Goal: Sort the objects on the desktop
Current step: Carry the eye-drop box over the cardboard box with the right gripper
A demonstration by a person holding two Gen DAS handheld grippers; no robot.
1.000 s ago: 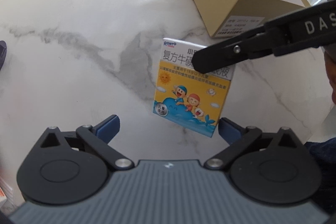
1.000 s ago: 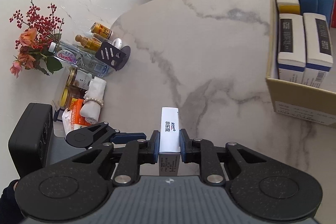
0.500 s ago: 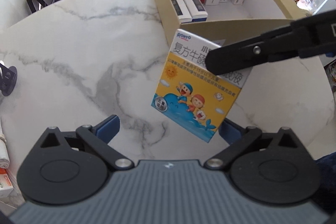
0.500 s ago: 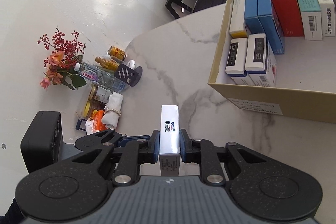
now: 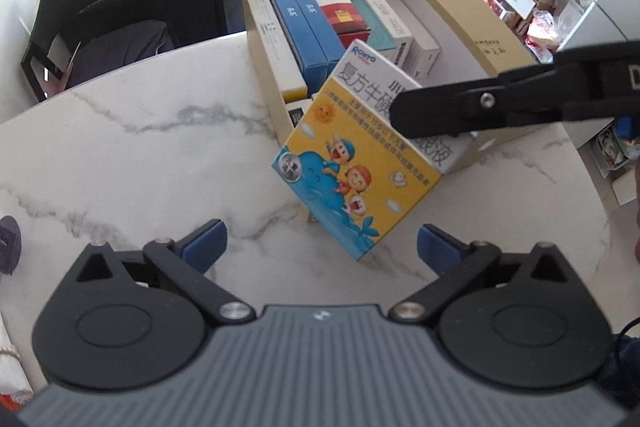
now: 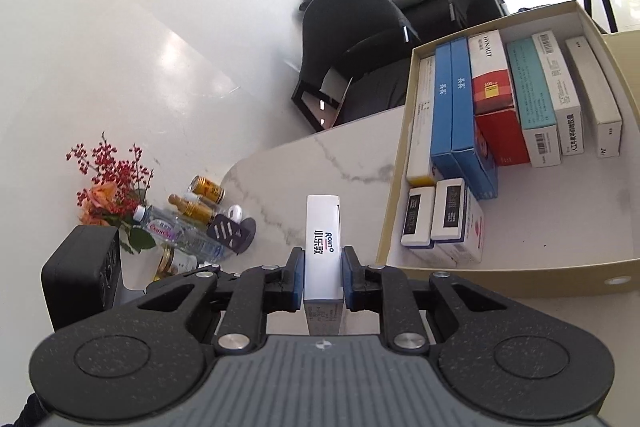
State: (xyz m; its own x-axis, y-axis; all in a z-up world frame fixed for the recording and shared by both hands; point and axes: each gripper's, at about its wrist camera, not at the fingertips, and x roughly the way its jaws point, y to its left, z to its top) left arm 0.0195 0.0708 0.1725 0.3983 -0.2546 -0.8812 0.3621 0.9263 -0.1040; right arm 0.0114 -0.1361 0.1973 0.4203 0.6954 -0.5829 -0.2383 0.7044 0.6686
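Above the marble table (image 5: 120,155), the right gripper (image 6: 322,277) clamps a "ROHTO" carton (image 5: 360,163); the left gripper (image 5: 320,241) gapes empty.

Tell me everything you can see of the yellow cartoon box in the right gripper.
The yellow cartoon box is a flat cardboard carton: white top band with blue ROHTO logo and grey Chinese characters, yellow face below with a sun, two cartoon children and a blue whale. It hangs tilted, clear of the marble table, in front of the open cardboard box. Only the right gripper touches it, pads clamping its narrow sides.
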